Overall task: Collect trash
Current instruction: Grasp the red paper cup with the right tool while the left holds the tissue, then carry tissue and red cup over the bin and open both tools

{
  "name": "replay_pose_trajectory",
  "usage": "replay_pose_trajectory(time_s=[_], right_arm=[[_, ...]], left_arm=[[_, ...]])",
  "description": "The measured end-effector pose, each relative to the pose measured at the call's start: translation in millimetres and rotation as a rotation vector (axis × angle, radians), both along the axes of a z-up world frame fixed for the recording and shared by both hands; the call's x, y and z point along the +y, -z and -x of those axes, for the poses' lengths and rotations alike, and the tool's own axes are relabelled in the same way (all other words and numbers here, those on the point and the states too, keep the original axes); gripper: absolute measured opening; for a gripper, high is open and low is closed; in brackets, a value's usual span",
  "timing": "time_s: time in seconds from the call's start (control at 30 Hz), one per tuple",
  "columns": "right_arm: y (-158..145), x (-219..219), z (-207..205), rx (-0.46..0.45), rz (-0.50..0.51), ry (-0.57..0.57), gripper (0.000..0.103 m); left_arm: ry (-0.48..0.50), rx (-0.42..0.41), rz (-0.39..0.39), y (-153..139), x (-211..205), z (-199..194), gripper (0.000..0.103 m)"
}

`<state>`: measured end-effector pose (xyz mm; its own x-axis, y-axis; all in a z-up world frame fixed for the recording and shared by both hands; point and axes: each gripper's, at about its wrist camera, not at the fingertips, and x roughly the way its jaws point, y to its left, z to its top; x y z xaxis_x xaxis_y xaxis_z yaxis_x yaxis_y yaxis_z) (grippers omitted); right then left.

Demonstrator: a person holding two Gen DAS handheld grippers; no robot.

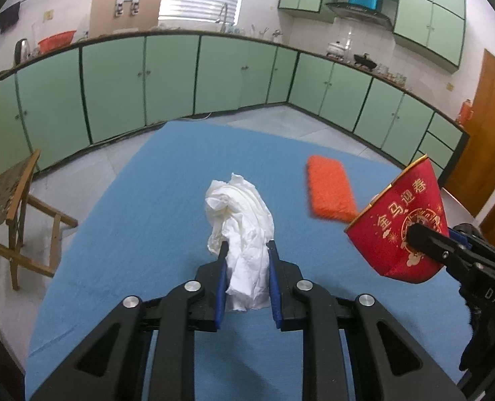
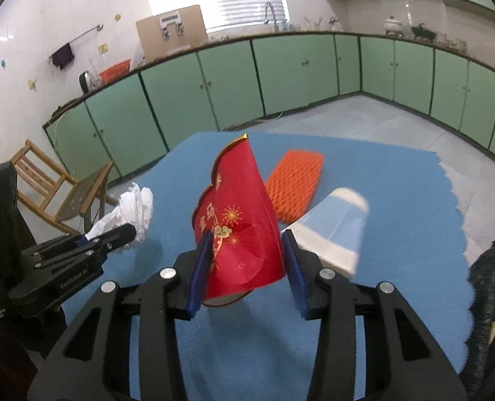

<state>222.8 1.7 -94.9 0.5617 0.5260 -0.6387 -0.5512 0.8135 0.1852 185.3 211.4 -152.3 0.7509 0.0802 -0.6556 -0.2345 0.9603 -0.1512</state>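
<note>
My left gripper [image 1: 247, 250] is shut on a crumpled white tissue [image 1: 242, 220] and holds it over the blue cloth-covered table [image 1: 130, 234]. The tissue also shows in the right wrist view [image 2: 133, 212], with the left gripper [image 2: 127, 232] at the left. My right gripper [image 2: 245, 240] is shut on a curled red paper envelope with gold print [image 2: 239, 227]; it also shows in the left wrist view [image 1: 404, 227]. An orange foam net sleeve [image 2: 296, 183] lies on the table behind it. A white and light blue paper cup [image 2: 334, 229] lies on its side to the right.
A wooden folding chair [image 1: 10, 214] stands left of the table. Green floor cabinets [image 1: 167, 77] line the far walls. A brown door [image 1: 491, 140] is at the right. The table's right edge [image 2: 461, 220] drops to the grey tiled floor.
</note>
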Motion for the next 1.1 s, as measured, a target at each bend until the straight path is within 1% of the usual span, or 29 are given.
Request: replay_pose_trajectory(time_s=[0.2, 0.33, 0.5, 0.63, 0.8, 1.1], right_arm=[[-24.6, -38.5, 8.6, -0.041, -0.03, 0.061, 0.04], [-40.6, -68.5, 15.6, -0.071, -0.044, 0.109, 0.04], [-52.1, -112.2, 25.4, -0.098, -0.054, 0.182, 0.04], [-54.6, -152.2, 31.1, -0.107, -0.064, 0.25, 0.04], [-52.7, -209.1, 40.5, -0.122, -0.066, 0.357, 0.04], [-38.6, -301.8, 56.1, -0.137, -0.039, 0.526, 0.04]], left_arm=[[0.063, -0.042, -0.006, -21.3, -30.9, 1.1, 0.021], [0.109, -0.059, 0.003, -32.0, -54.4, 0.1, 0.021], [0.171, -0.081, 0.004, -43.6, -87.1, -2.8, 0.021], [0.242, -0.103, -0.001, -52.5, -121.2, -8.4, 0.021], [0.343, -0.115, 0.013, -56.9, -173.2, -17.8, 0.021], [0.524, -0.118, 0.024, -50.2, -263.5, -31.4, 0.021]])
